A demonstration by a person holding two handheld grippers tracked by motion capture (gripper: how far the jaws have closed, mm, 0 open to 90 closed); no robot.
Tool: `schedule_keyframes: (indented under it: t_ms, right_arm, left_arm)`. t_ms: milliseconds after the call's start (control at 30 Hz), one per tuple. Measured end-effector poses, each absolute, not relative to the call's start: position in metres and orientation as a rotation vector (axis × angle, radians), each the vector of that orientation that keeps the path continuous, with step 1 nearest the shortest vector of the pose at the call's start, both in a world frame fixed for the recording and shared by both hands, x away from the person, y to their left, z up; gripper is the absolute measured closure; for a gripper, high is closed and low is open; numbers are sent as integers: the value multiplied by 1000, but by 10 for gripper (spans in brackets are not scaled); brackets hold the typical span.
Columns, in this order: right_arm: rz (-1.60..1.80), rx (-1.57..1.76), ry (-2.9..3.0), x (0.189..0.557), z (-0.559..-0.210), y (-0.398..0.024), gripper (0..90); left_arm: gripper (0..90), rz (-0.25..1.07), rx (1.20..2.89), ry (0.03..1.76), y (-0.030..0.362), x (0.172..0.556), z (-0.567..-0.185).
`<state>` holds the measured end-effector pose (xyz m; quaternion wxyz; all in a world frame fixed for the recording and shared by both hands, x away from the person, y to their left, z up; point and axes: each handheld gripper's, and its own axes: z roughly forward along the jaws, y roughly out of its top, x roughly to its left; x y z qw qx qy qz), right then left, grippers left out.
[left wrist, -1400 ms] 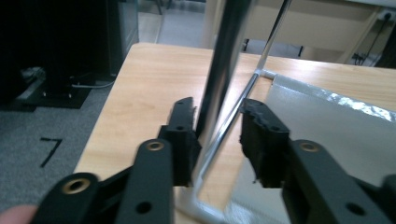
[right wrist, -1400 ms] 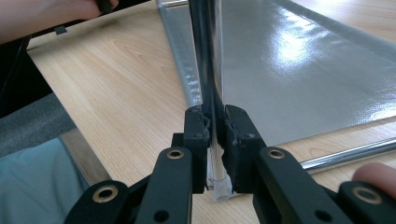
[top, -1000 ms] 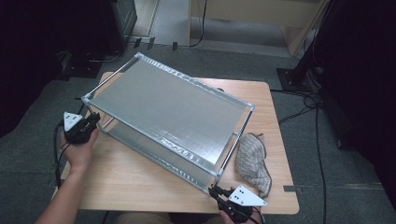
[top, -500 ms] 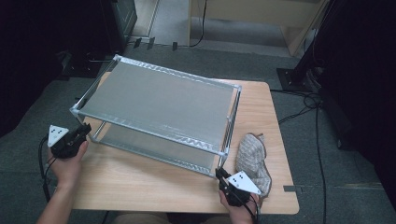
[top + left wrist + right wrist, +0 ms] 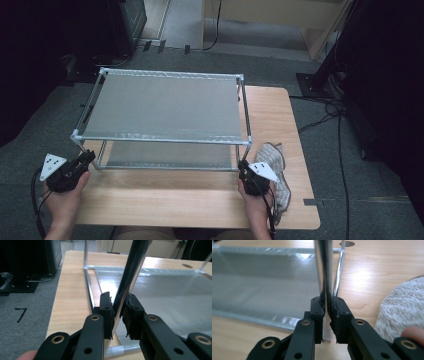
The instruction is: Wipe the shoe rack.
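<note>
A two-tier metal rack [image 5: 165,107] with mesh shelves stands on the wooden table [image 5: 175,200], its long side square to the near edge. My left gripper [image 5: 89,156] is shut on the rack's front left leg [image 5: 126,282]; in the left gripper view that chrome tube runs up between the pads of the left gripper [image 5: 119,307]. My right gripper [image 5: 243,167] is shut on the front right leg [image 5: 323,270], and the right gripper [image 5: 327,305] clamps the tube just above its foot. A hand holds each gripper from the near side.
A crumpled grey cloth [image 5: 280,175] lies on the table right of the rack, close beside my right hand; the cloth [image 5: 404,305] also fills the right of the right gripper view. Dark furniture and cables ring the table on grey carpet [image 5: 350,165].
The rack has turned counterclockwise from a diagonal to lie square with the table. My left hand swung toward the near left, my right hand away from the near edge, both still gripping the legs.
</note>
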<state>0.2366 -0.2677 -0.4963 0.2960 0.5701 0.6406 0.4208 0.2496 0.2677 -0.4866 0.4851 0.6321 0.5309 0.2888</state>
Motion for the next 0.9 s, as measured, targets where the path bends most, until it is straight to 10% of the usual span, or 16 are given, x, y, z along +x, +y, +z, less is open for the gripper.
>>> schedule_keyframes:
  t_ms: [267, 700, 900]
  right_arm:
    - [1134, 1613, 1663, 272, -494, -273, 782]
    - [1003, 1523, 1621, 239, -457, -297, 315]
    - [767, 1632, 1711, 242, -501, -335, 237]
  left_arm:
    - [775, 659, 1535, 1281, 261, 220, -489]
    - [749, 561, 1517, 1274, 216, 174, -491]
    - [746, 544, 1522, 1200, 216, 169, -495]
